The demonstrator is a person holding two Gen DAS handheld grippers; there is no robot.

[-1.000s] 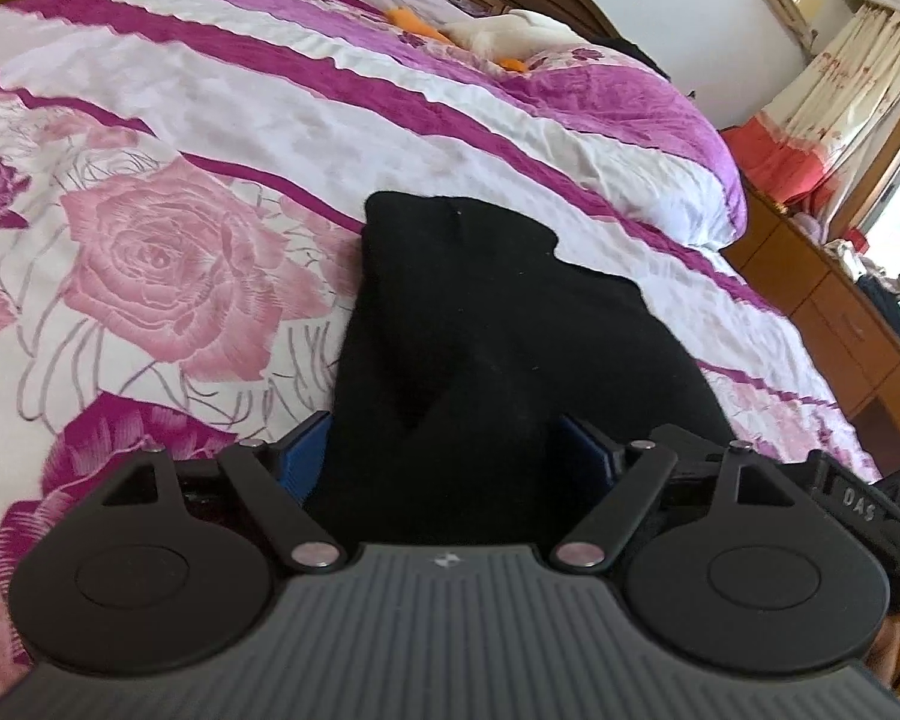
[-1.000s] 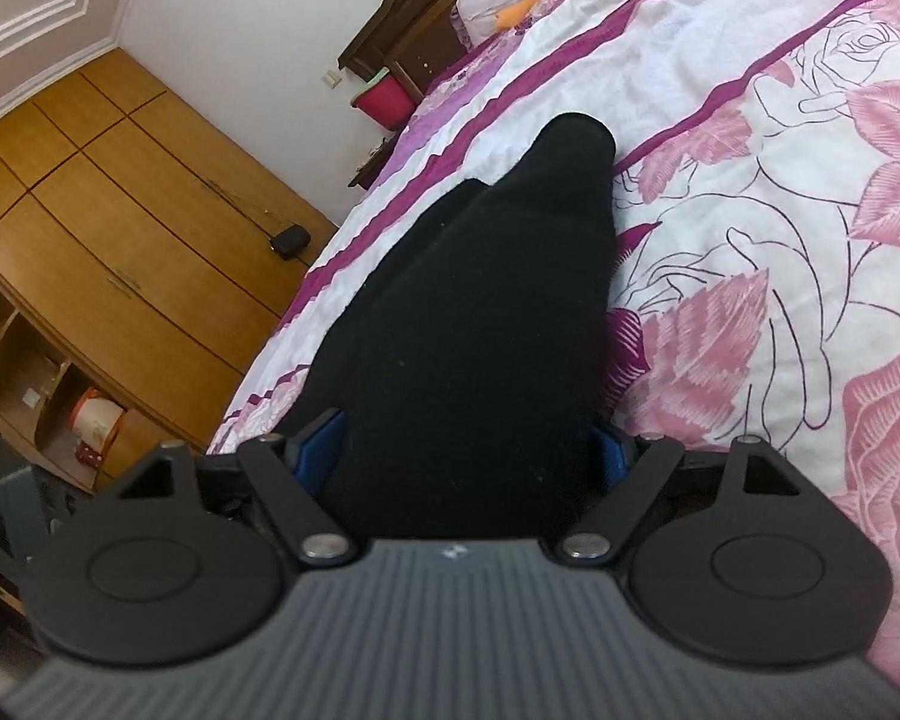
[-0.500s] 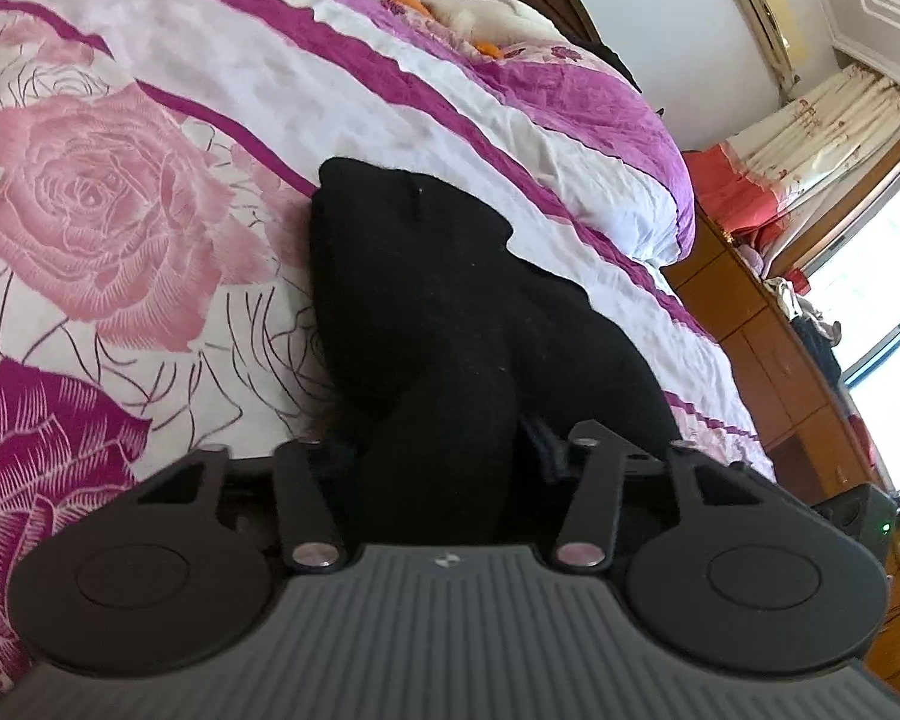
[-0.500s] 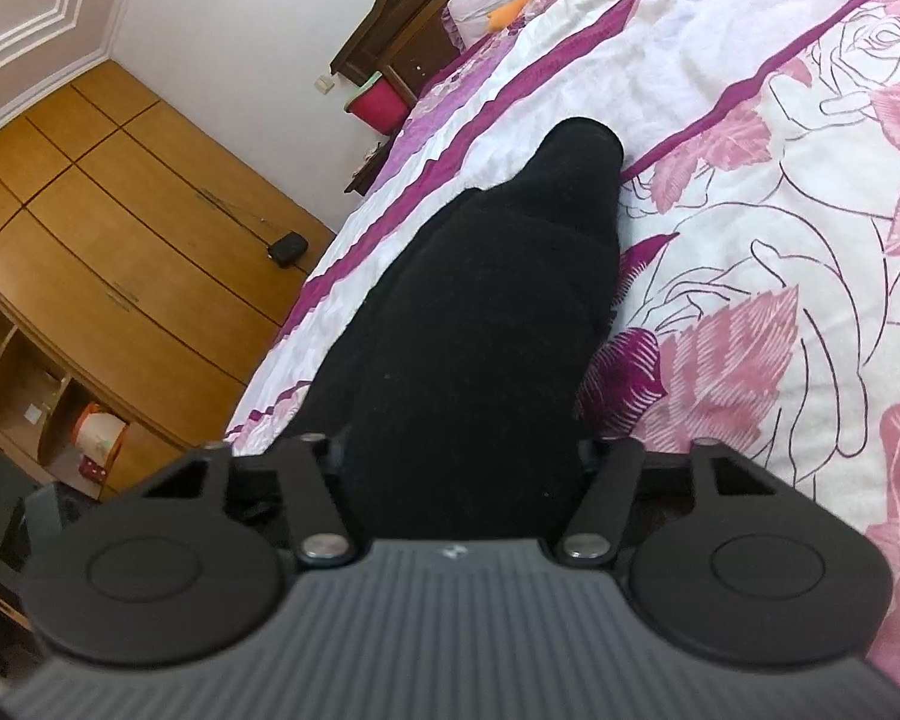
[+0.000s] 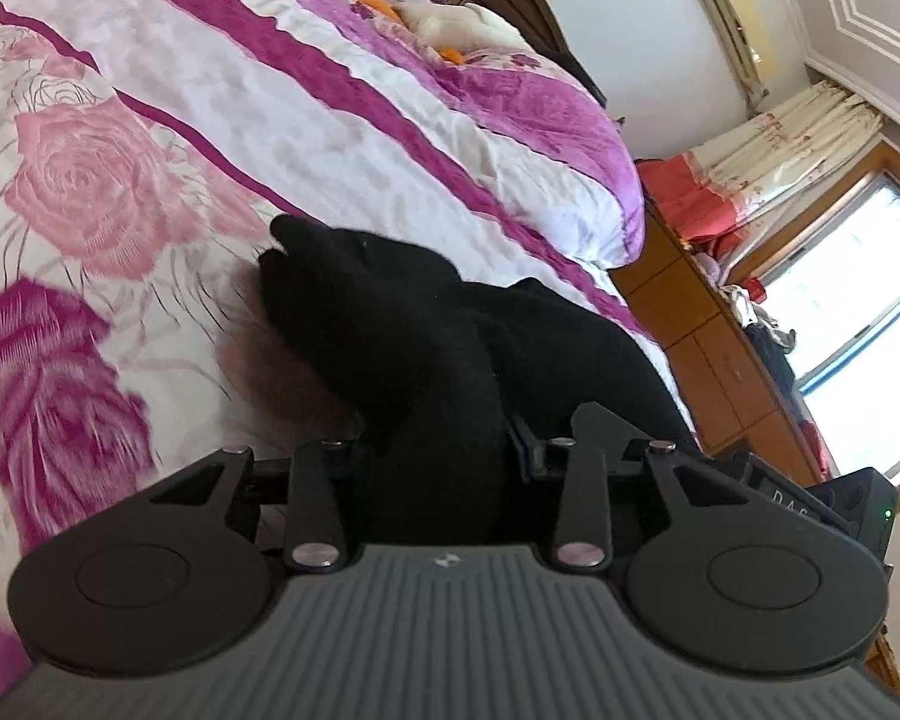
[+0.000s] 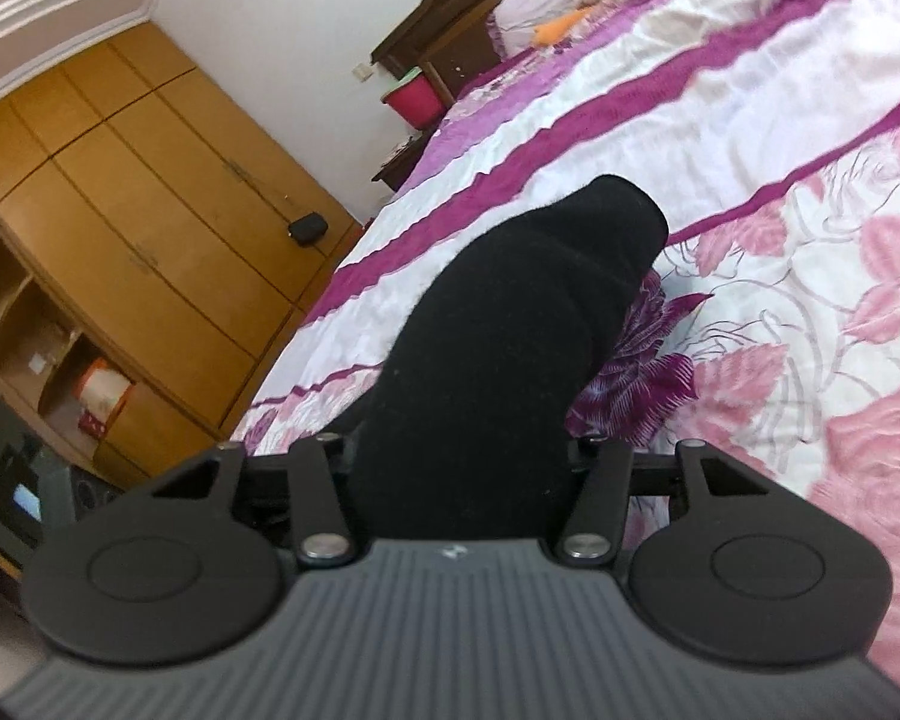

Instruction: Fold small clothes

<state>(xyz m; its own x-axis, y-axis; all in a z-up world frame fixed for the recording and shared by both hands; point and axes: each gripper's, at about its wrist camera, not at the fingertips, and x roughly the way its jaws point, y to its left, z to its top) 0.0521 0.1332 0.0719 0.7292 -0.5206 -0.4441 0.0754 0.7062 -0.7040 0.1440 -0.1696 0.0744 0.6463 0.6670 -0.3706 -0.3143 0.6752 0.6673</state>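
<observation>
The bed [image 5: 342,120] fills most of both views, its cover white with pink and magenta roses and long purple stripes; at the far end lie a white and orange soft toy [image 5: 450,24] and a dark wooden headboard [image 6: 450,18]. In the right wrist view a tall wooden wardrobe [image 6: 120,192] lines the left wall, with a pink bin [image 6: 414,97] beside the headboard. In the left wrist view a low wooden cabinet [image 5: 732,360] runs along the right under a bright window [image 5: 858,312] with pale curtains [image 5: 798,132], and an air conditioner [image 5: 729,24] sits high on the wall. The black garment [image 5: 426,348] lies bunched on the roses, its near end raised into both claws. The left claw [image 5: 438,450] is closing, pinching the cloth; the right claw [image 6: 462,456] is closing too, pinching its near end. Pale letters reading "DAS" [image 5: 789,501] show on the device at right.
</observation>
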